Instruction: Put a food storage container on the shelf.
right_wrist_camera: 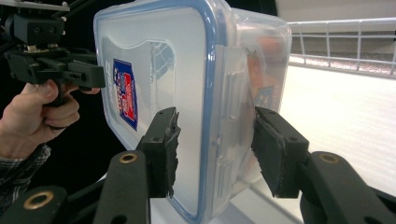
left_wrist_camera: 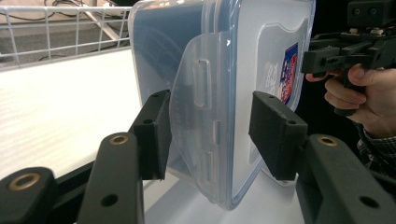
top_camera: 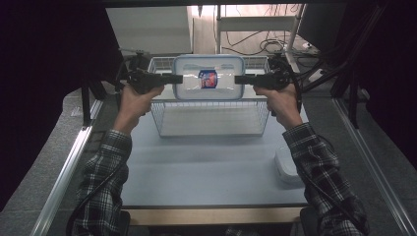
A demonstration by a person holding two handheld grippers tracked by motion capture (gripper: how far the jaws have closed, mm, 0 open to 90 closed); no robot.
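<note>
**Box held at both ends above the basket**

A clear lidded box (top_camera: 208, 77) hangs in the air between the two grippers, over the far half of a wire basket (top_camera: 209, 120) that sits on the white table (top_camera: 206, 172). The left gripper (top_camera: 176, 78) grasps the box's left end and the right gripper (top_camera: 241, 78) its right end; each has one jaw on the lid side and one on the base side, clenched across a side latch. In the left gripper view the left gripper (left_wrist_camera: 210, 135) straddles the latch flap, and in the right gripper view the right gripper (right_wrist_camera: 215, 149) does the same at the other end.

The lid, with its blue rim and red-and-blue label (top_camera: 207, 78), faces the high camera. From above, the box spans much of the basket's width, with its ends near the side walls. The basket's floor looks bare beneath it, and the near half of the table lies open up to its front edge. A small white item (top_camera: 286, 165) rests near the table's right edge, well apart from the basket. Metal rails run along both sides of the table.

The room to either side is dark, and little can be made out there. Cables lie on the floor beyond the table. The box's far side is hidden from above. Something orange shows through the wall in the right gripper view, too blurred to identify. The label's print is unreadable.
</note>
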